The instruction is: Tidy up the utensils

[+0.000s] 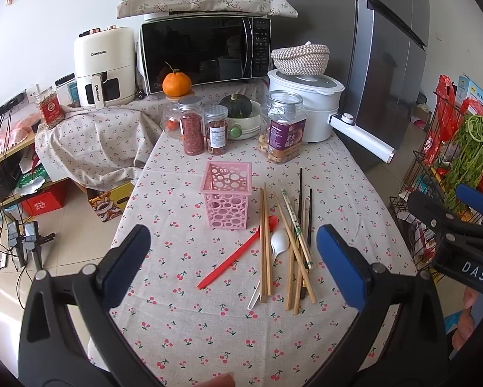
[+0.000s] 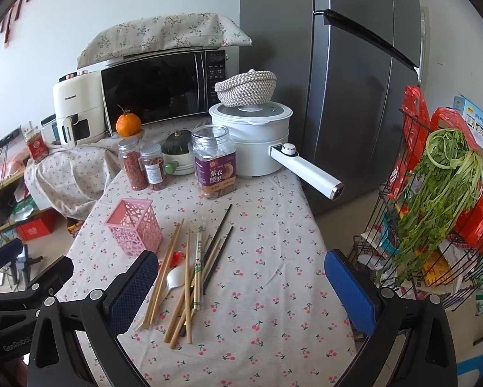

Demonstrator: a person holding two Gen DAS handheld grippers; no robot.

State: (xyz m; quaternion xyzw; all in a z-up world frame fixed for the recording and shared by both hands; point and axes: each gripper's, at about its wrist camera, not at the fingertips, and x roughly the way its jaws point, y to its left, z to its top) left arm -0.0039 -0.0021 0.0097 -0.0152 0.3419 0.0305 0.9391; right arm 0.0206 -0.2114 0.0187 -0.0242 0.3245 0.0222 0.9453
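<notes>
A pink perforated utensil holder [image 1: 227, 195] [image 2: 134, 226] stands upright and empty on the cherry-print tablecloth [image 1: 209, 322]. To its right lies a loose pile of wooden chopsticks [image 1: 289, 251] [image 2: 180, 290], black chopsticks [image 1: 309, 213] [image 2: 220, 238], a wrapped pair [image 1: 297, 229] [image 2: 198, 271], a white plastic spoon [image 1: 278, 243] [image 2: 177, 278] and a red spoon [image 1: 231, 259] [image 2: 177, 255]. My left gripper [image 1: 233, 264] hovers open above the near table, nothing between its fingers. My right gripper [image 2: 241, 290] is open too, just right of the pile; it also shows in the left wrist view as the right gripper [image 1: 450, 213].
Jars [image 1: 191, 125], a pot with a squash [image 1: 241, 116], a white cooker [image 1: 309, 103] with a long handle, a microwave [image 1: 202, 54] and an air fryer [image 1: 104, 67] crowd the table's far end. A wire rack with greens [image 2: 434, 200] stands to the right, a fridge [image 2: 354, 80] behind.
</notes>
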